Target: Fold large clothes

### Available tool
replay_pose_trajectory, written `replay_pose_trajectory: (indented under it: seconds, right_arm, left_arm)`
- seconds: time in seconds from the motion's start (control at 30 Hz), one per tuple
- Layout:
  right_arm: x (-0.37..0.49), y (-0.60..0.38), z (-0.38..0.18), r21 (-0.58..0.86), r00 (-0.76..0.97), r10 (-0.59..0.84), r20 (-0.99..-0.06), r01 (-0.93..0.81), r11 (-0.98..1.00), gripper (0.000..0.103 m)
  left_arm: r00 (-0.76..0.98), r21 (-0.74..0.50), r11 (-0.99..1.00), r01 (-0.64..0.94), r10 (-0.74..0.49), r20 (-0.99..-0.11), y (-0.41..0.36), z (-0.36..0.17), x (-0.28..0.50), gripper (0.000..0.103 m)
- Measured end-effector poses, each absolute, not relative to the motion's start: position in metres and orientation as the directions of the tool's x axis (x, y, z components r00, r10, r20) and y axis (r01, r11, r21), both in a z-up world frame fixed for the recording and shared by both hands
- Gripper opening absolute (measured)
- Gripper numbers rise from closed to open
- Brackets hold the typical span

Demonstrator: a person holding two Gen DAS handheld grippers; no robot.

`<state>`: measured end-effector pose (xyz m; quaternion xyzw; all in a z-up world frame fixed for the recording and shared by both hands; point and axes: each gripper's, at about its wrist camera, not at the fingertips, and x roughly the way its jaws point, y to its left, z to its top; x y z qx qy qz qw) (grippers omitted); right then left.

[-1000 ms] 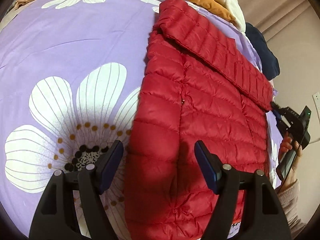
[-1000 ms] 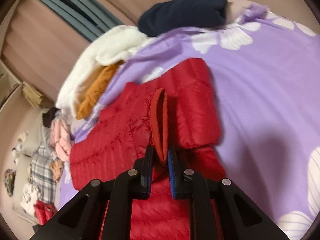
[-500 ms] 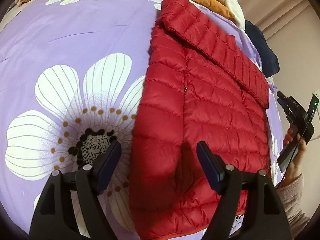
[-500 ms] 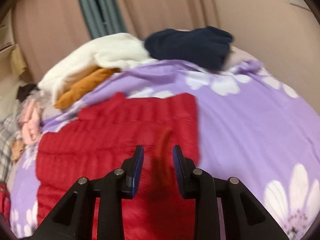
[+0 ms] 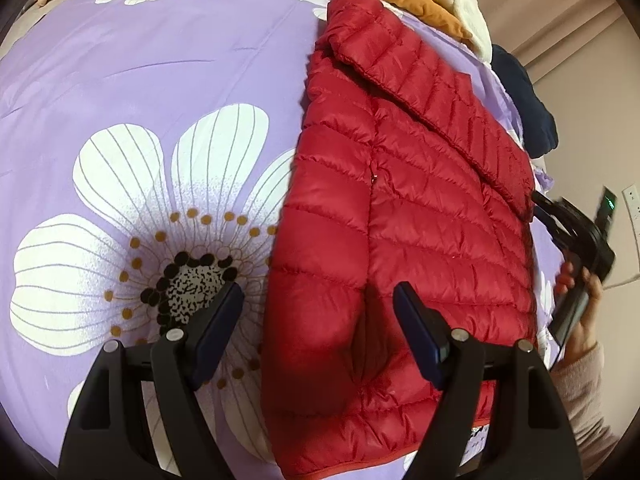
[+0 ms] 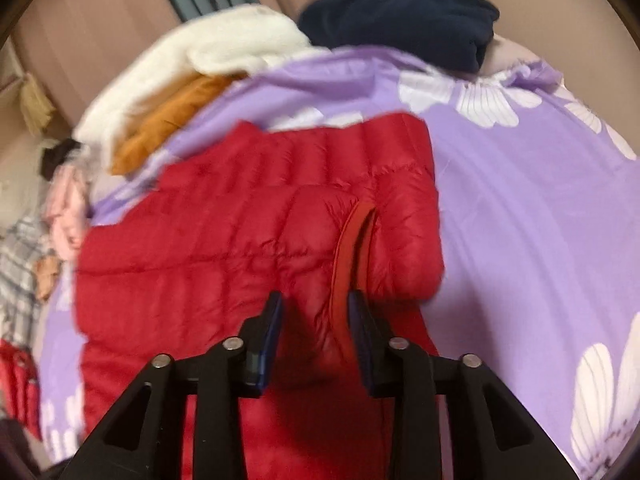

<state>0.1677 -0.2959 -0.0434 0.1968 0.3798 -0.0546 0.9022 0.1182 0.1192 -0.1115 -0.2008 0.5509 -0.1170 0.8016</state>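
The left gripper (image 5: pixel 318 328) hangs with its fingers wide apart and nothing between them, straddling the near hem edge of the red jacket (image 5: pixel 408 240), which lies flat on the bed (image 5: pixel 140 80), over the purple flowered cover. The right gripper (image 6: pixel 314 320) has its fingers opening over the sleeve (image 6: pixel 360 216), which is laid across the jacket's body; the cuff (image 6: pixel 344 248) stands just between the pads, and no pad seems to press on it.

The step in hand looks like letting the sleeve go after folding it in. To do it well, let the fingers part fully before drawing back, so that the cuff is not dragged off the body. Lift away along the line of the sleeve, not across it. The puffy fabric will likely spring up, so a light press on the cuff may help it stay.

Next the left gripper could take the near hem for the lengthwise fold.

Farther off, a white and orange pile (image 6: pixel 192 92) and a navy garment (image 6: pixel 400 28) sit at the bed's far edge, well apart from the jacket.
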Motion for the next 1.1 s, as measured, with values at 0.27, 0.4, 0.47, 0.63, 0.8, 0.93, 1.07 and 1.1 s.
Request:
replay_pose_trajectory:
  seconds: [0.27, 0.4, 0.47, 0.63, 0.8, 0.93, 1.07, 1.1]
  right_arm:
    - [0.078, -0.314, -0.051, 0.347, 0.69, 0.088, -0.719, 0.246, 0.905, 0.054]
    - [0.043, -0.331, -0.07, 0.393, 0.661, 0.116, -0.741, 0.288, 0.873, 0.054]
    - [0.029, -0.335, -0.08, 0.444, 0.64, 0.178, -0.748, 0.282, 0.851, 0.054]
    - [0.013, -0.33, -0.099, 0.528, 0.616, 0.281, -0.736, 0.263, 0.808, 0.054]
    - [0.008, -0.316, -0.104, 0.605, 0.584, 0.4, -0.706, 0.203, 0.77, 0.055]
    - [0.0, -0.31, -0.11, 0.658, 0.556, 0.477, -0.681, 0.178, 0.732, 0.055]
    - [-0.008, -0.308, -0.116, 0.718, 0.558, 0.534, -0.634, 0.171, 0.675, 0.055]
    - [-0.007, -0.308, -0.117, 0.725, 0.563, 0.536, -0.629, 0.174, 0.667, 0.055]
  left_arm:
    - [0.379, -0.548, 0.833, -0.078, -0.484, -0.789, 0.136, -0.116, 0.104, 0.079]
    - [0.384, -0.6, 0.797, -0.071, -0.533, -0.753, 0.135, -0.117, 0.098, 0.085]
    - [0.383, -0.613, 0.787, -0.066, -0.547, -0.744, 0.132, -0.116, 0.097, 0.086]
    - [0.374, -0.642, 0.765, -0.042, -0.584, -0.72, 0.124, -0.118, 0.092, 0.086]
    - [0.346, -0.688, 0.725, -0.023, -0.64, -0.686, 0.125, -0.121, 0.082, 0.086]
    - [0.317, -0.741, 0.671, -0.028, -0.697, -0.643, 0.128, -0.122, 0.069, 0.086]
    - [0.312, -0.781, 0.623, -0.046, -0.733, -0.604, 0.131, -0.126, 0.056, 0.084]
    - [0.318, -0.782, 0.62, -0.055, -0.732, -0.603, 0.132, -0.127, 0.055, 0.082]
